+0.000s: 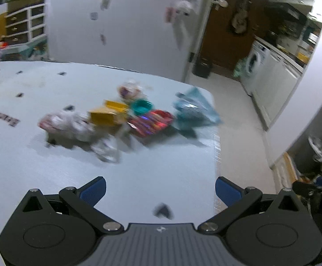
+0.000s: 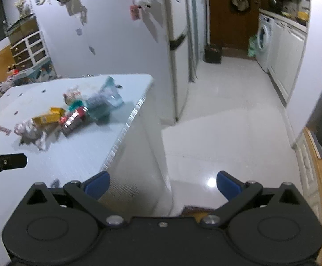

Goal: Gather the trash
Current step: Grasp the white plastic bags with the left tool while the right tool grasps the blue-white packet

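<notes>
Both tongs are spread wide and hold nothing. The left tongs (image 1: pixel 160 190) hang over the pale surface (image 1: pixel 161 161), aimed at the blurred trash heap (image 1: pixel 125 119) near its far right corner: a yellow box (image 1: pixel 107 115), a teal cup (image 1: pixel 141 106), a red wrapper (image 1: pixel 152 122) and a blue bag (image 1: pixel 193 110). The right tongs (image 2: pixel 162 185) hang past the surface edge, above the white floor (image 2: pixel 227 133).

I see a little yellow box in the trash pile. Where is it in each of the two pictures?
Left wrist view: the yellow box sits near the centre, mid-pile, left of the red wrapper.
Right wrist view: the yellow box lies in the left part, on the table.
Shared landmark: the washing machine, upper right in both.
</notes>
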Demonstrator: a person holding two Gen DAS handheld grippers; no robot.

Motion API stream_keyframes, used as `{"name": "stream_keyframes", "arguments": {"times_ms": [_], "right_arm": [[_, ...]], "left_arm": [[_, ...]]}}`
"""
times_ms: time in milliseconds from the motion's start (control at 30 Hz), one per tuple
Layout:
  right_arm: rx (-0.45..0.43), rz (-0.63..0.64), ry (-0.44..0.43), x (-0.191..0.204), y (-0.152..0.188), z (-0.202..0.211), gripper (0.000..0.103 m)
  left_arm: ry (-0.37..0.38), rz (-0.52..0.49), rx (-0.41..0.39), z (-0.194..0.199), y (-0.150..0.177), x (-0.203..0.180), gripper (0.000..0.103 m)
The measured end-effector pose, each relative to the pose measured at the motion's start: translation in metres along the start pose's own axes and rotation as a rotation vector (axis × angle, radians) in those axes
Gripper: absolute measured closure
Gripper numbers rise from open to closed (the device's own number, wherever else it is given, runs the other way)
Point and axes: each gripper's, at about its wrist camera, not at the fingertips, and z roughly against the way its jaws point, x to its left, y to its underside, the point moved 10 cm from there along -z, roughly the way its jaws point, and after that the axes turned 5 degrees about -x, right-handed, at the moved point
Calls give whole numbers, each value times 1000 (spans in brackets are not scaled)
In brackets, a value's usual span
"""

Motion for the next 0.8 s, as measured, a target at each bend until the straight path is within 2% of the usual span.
{"name": "stream_keyframes", "arguments": {"times_ms": [200, 400, 500, 600, 800], "right_arm": [[-38, 49, -53, 47, -30, -31, 0], [-62, 65, -78, 82, -58, -60, 0], [-65, 75, -90, 93, -70, -75, 0], [-72, 96, -110, 103, -82, -95, 0], [-67, 119, -147, 111, -109, -136, 0]], "left_arm": [[-76, 55, -31, -14, -20, 69, 0], [-129, 155, -54, -36, -43, 127, 0], [-130, 246, -62, -52, -56, 146, 0], [-133, 383, -62, -70, -67, 163, 0], [-115, 610, -44, -102, -73, 180, 0]]}}
